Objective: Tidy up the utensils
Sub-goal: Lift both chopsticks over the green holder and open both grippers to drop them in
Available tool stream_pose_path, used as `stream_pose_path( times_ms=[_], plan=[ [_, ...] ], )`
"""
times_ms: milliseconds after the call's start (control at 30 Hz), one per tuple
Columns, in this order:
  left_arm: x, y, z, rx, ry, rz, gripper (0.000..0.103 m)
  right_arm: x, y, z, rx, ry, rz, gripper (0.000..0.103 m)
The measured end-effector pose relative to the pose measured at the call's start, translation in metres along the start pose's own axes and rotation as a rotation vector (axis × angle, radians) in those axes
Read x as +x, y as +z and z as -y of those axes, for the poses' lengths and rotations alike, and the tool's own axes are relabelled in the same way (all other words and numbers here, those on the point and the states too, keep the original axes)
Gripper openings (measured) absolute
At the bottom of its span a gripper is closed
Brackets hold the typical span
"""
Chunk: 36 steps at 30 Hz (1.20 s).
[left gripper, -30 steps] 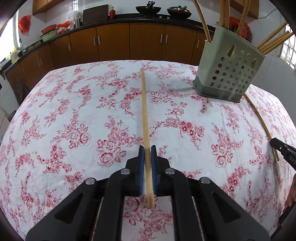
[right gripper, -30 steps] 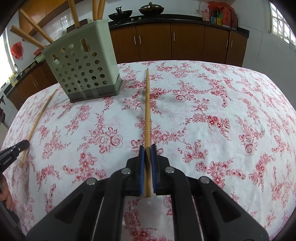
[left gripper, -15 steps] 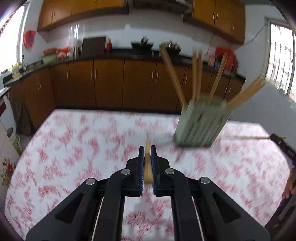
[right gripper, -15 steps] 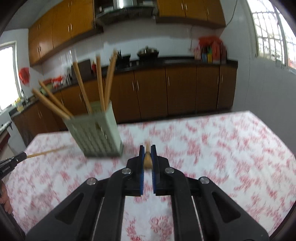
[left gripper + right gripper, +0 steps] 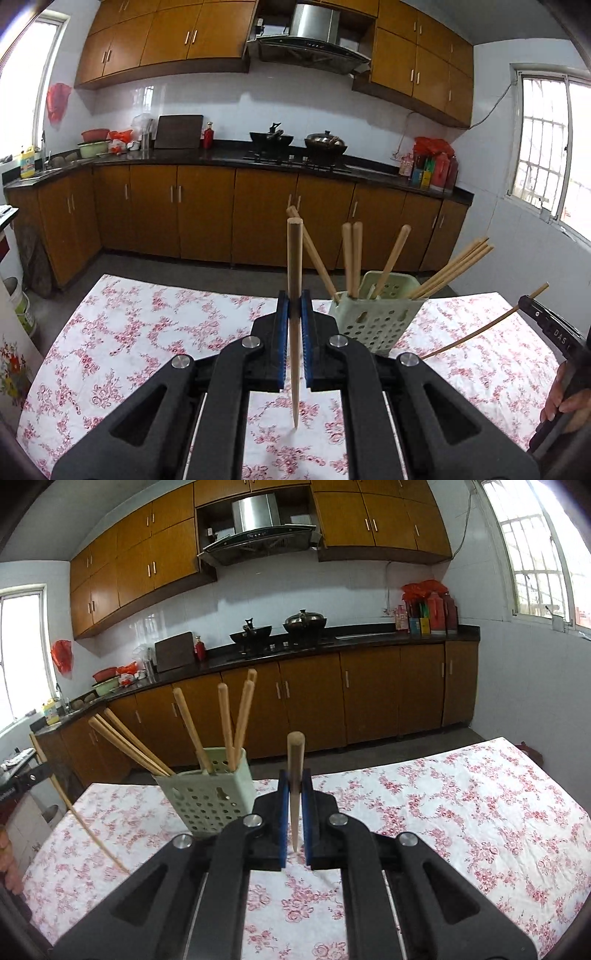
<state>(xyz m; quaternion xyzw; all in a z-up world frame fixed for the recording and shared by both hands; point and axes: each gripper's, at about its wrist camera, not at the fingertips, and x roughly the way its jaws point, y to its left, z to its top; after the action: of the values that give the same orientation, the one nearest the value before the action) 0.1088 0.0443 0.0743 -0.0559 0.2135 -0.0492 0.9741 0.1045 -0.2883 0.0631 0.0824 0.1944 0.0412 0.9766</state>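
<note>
Clamping a chopstick upright between its blue pads, the left claw hangs above the flowered surface, thin tip down and clear of the cloth. The right claw is likewise closed on its own chopstick, blunt end up. Farther off stands the pale green holder, perforated, resting on the cloth, with several chopsticks leaning out of it at different angles. Beyond the surface's far edge run brown cabinets under a dark counter with two pots on the stove.
</note>
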Motion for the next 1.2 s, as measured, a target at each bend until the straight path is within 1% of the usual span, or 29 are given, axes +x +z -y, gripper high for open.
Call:
stream_pose_path(
  times_ms=[167,333,433,500,600,633,667,767,833,1000,1200],
  plan=[
    [-0.014,0.023,0.015,0.002,-0.053,0.061,0.007,-0.021,0.033,-0.007,0.032,0.106,0.037,0.008],
    [-0.025,0.051,0.035,-0.029,-0.127,0.139,0.007,-0.041,0.066,-0.022,0.030,0.208,0.099,0.008],
    [-0.029,0.065,0.048,-0.052,-0.151,0.193,0.007,-0.045,0.084,-0.033,0.028,0.243,0.137,0.008],
    [-0.028,0.074,0.053,-0.065,-0.159,0.223,0.007,-0.046,0.092,-0.040,0.021,0.250,0.160,0.007],
    [-0.023,0.089,0.063,-0.072,-0.132,0.289,0.007,-0.043,0.103,-0.054,-0.004,0.239,0.210,0.007],
    [-0.021,0.093,0.067,-0.071,-0.110,0.319,0.007,-0.040,0.106,-0.058,-0.016,0.230,0.224,0.007],
    [-0.018,0.097,0.071,-0.066,-0.084,0.352,0.007,-0.037,0.108,-0.061,-0.027,0.222,0.231,0.007],
    [-0.008,0.098,0.080,-0.049,-0.032,0.402,0.007,-0.021,0.107,-0.068,-0.055,0.191,0.231,0.007],
    [0.003,0.094,0.083,-0.050,-0.023,0.390,0.007,-0.007,0.103,-0.068,-0.049,0.182,0.205,0.007],
    [0.033,0.076,0.082,-0.049,0.002,0.325,0.007,0.022,0.092,-0.063,-0.024,0.170,0.141,0.007],
    [0.046,0.067,0.077,-0.051,-0.006,0.265,0.007,0.038,0.083,-0.067,-0.034,0.168,0.105,0.008]
  ],
)
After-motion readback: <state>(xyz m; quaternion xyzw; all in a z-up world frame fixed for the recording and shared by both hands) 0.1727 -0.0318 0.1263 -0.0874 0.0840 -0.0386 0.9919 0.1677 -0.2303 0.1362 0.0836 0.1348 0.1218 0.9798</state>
